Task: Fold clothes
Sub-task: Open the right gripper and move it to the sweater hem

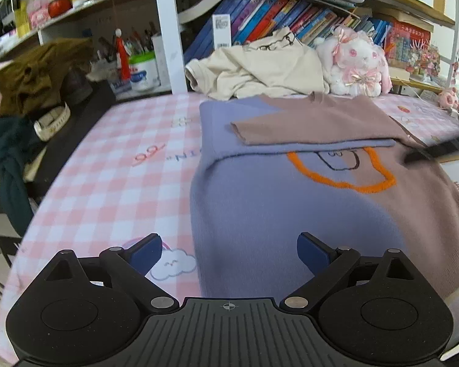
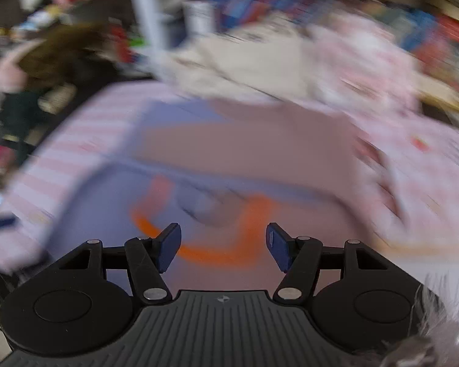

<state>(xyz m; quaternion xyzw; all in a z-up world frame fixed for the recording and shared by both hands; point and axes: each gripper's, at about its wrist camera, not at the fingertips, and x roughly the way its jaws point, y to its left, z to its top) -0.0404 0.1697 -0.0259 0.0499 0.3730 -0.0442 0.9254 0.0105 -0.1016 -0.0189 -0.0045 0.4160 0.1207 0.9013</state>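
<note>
Sweater [image 1: 260,208] lies on the checked surface [image 1: 113,165], sleeves folded across; left claw [image 1: 229,253] and right claw [image 2: 223,244] both released.

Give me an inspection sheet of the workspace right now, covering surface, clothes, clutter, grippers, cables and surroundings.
Surface: pink checked cloth with a cloud print, covering the table.
Job's things: purple and mauve sweater lying flat, both sleeves folded across its chest; orange outline on the front.
Clutter: crumpled cream garment behind the sweater; pink plush rabbit beside it; brown garment heaped at left.
Grippers: left gripper open, empty, over the sweater's hem; right gripper open, empty, its view blurred by motion.
Cables: nothing seen.
Surroundings: bookshelf full of books behind the table.
</note>
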